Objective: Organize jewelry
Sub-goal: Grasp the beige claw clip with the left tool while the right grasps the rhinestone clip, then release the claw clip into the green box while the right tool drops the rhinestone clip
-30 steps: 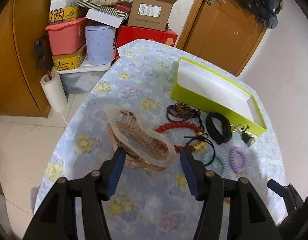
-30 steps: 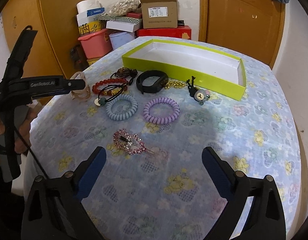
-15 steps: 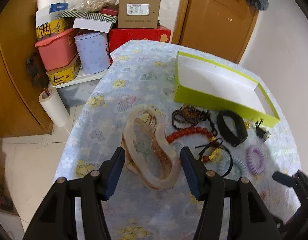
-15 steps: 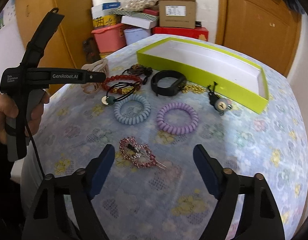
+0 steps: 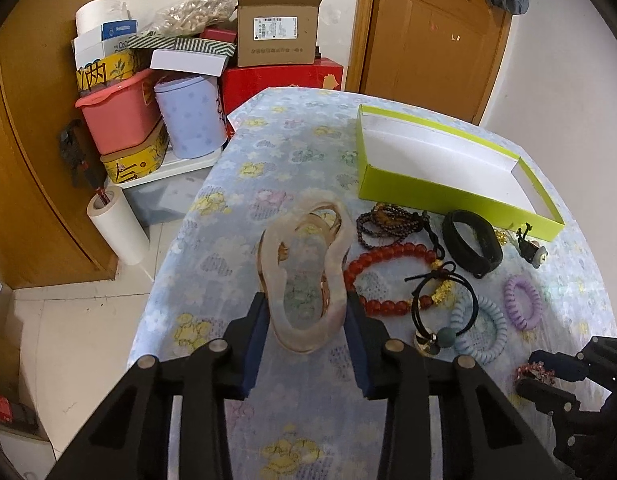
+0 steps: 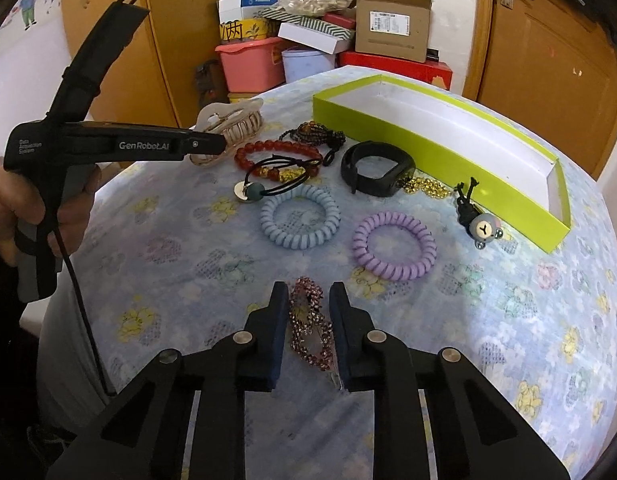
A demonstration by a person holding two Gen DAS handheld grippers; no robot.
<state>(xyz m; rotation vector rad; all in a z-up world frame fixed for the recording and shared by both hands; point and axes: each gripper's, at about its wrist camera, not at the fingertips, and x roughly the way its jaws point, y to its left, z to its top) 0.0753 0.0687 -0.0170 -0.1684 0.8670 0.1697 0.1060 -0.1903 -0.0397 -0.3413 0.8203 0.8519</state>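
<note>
1. The left gripper [image 5: 304, 316] was found narrowed: its jaws had just been closing, and the translucent hair claw [image 5: 306, 270] was seen between them, both blue pads against its lower flanks. The claw was judged gripped, though how firmly could not be told.
2. The right gripper [image 6: 308, 308] was likewise found much narrowed, its jaws having just been closing around the pink rhinestone hair clip [image 6: 310, 324]. The clip lay between the pads on the counter [image 6: 508, 320]; a thin gap seemed to remain on each side, so contact could not be confirmed.
3. Meaning for the task, as judged: both pickups were at the grasp stage at once; no item had yet been placed in the green box [image 6: 428, 140], which showed empty. Transfer to the box was expected to be the next step.
4. Claw orientation: its long axis ran straight ahead of the left gripper, away from the fingers, with the far end tilted slightly to the right. In the right wrist view its teeth were seen pointing down toward the counter.
5. Clip orientation: its long axis ran nearly along the right gripper's fingers, the metal prong end nearest the gripper body and the jewelled end pointing forward.
6. The box lay well ahead and to the right of both grippers, beyond the bracelets and coil ties.
</note>
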